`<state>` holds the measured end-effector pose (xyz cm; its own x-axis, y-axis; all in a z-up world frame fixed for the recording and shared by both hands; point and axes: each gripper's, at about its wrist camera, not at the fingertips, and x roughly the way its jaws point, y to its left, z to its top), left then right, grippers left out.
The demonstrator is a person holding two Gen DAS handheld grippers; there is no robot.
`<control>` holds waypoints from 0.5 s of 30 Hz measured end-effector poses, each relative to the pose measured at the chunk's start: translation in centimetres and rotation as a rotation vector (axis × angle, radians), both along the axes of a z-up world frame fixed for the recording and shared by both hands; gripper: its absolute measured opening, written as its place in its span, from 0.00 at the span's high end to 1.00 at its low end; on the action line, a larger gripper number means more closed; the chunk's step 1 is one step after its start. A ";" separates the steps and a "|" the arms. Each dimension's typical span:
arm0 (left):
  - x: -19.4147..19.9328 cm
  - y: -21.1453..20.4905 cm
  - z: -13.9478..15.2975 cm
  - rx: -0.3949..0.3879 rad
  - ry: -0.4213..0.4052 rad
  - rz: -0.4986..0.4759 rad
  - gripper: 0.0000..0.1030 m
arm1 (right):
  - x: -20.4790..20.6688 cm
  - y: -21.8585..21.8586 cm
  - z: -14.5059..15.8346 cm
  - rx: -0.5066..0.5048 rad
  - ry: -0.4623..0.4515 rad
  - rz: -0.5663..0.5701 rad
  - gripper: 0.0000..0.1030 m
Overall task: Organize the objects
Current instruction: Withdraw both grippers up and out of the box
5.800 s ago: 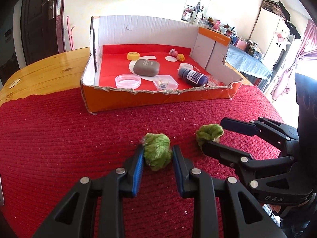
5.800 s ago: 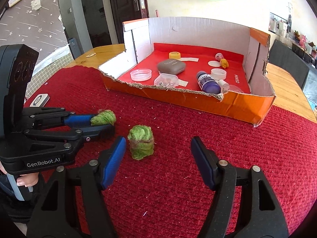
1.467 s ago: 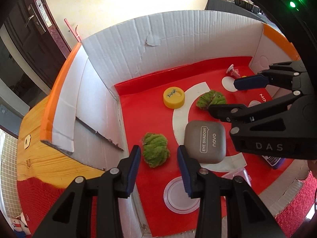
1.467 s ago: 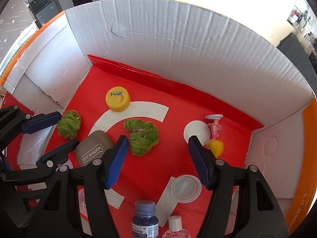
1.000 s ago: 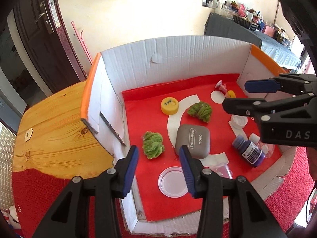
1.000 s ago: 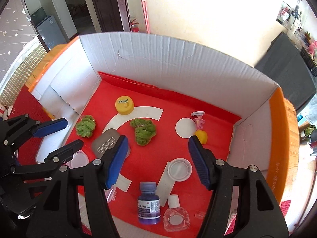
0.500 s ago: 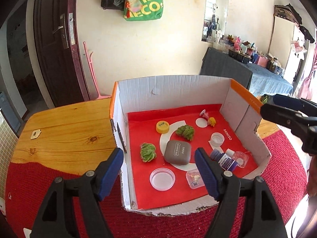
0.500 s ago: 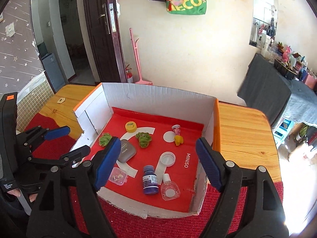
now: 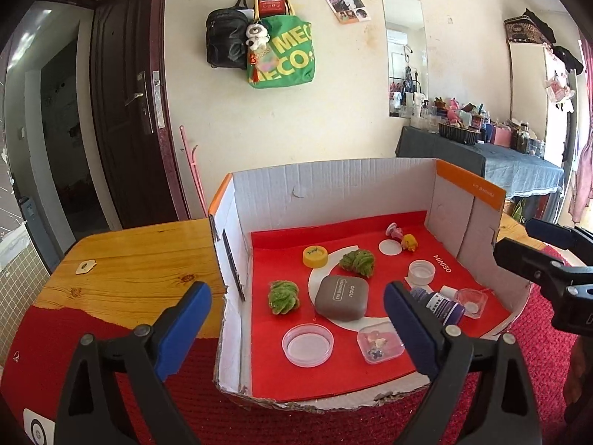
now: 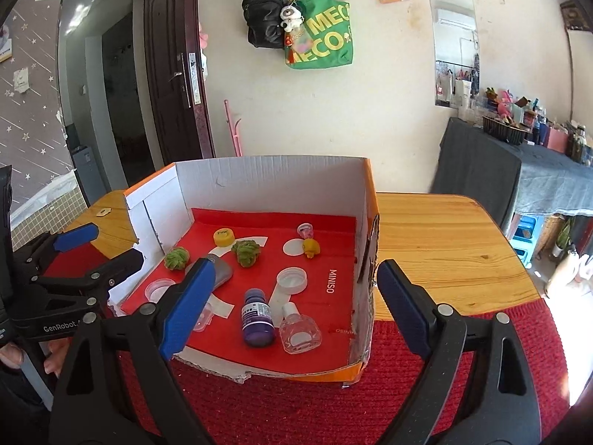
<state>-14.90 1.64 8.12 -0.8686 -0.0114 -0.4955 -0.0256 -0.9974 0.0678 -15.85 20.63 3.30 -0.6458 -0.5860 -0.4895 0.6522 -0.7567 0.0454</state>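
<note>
Two green woolly balls lie inside the red-floored cardboard box (image 9: pixel 333 193). One ball (image 9: pixel 283 296) sits near the box's left wall, the other (image 9: pixel 358 262) lies further in, beside a yellow cap (image 9: pixel 315 256). Both show in the right wrist view too, the left ball (image 10: pixel 177 257) and the other ball (image 10: pixel 246 251). My left gripper (image 9: pixel 296 328) is open and empty, raised in front of the box. My right gripper (image 10: pixel 292 302) is open and empty, also raised in front of the box (image 10: pixel 274 178).
The box also holds a grey eye-shadow case (image 9: pixel 341 296), a purple bottle (image 10: pixel 256 317), a clear bottle (image 10: pixel 298 328), round clear lids (image 9: pixel 307 344), a small clear case (image 9: pixel 378 340) and a yellow duck (image 10: pixel 310 246). It stands on a red knitted cloth (image 10: pixel 333 408) over a wooden table (image 10: pixel 437 237).
Both grippers have let go of the green balls inside the box, pulled back and up away from it, and opened wider. The balls stay on the box floor.
</note>
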 end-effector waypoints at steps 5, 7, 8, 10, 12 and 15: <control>-0.9 -0.6 -1.5 0.029 -0.033 0.020 0.07 | -0.4 -1.0 -1.8 0.030 0.036 -0.010 0.13; -1.2 -0.9 -1.8 0.041 -0.045 0.034 0.07 | -0.7 -1.5 -2.6 0.047 0.021 -0.008 0.13; -1.3 -1.1 -1.9 0.048 -0.049 0.040 0.07 | -0.9 -1.8 -2.9 0.060 0.012 -0.013 0.13; -1.3 -1.4 -2.1 0.064 -0.055 0.037 0.07 | -1.2 -2.3 -3.6 0.099 0.000 -0.037 0.13; -1.4 -1.6 -2.3 0.077 -0.061 0.035 0.07 | -1.1 -2.5 -3.7 0.101 -0.003 -0.021 0.13; -1.5 -1.9 -2.4 0.091 -0.069 0.038 0.07 | -0.8 -2.4 -3.7 0.102 0.006 -0.034 0.10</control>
<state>-16.36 -0.22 5.69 -0.8321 0.0038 -0.5547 0.0113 -0.9996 -0.0239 -16.70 18.26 -0.37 -0.6675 -0.5105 -0.5420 0.6259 -0.7791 -0.0370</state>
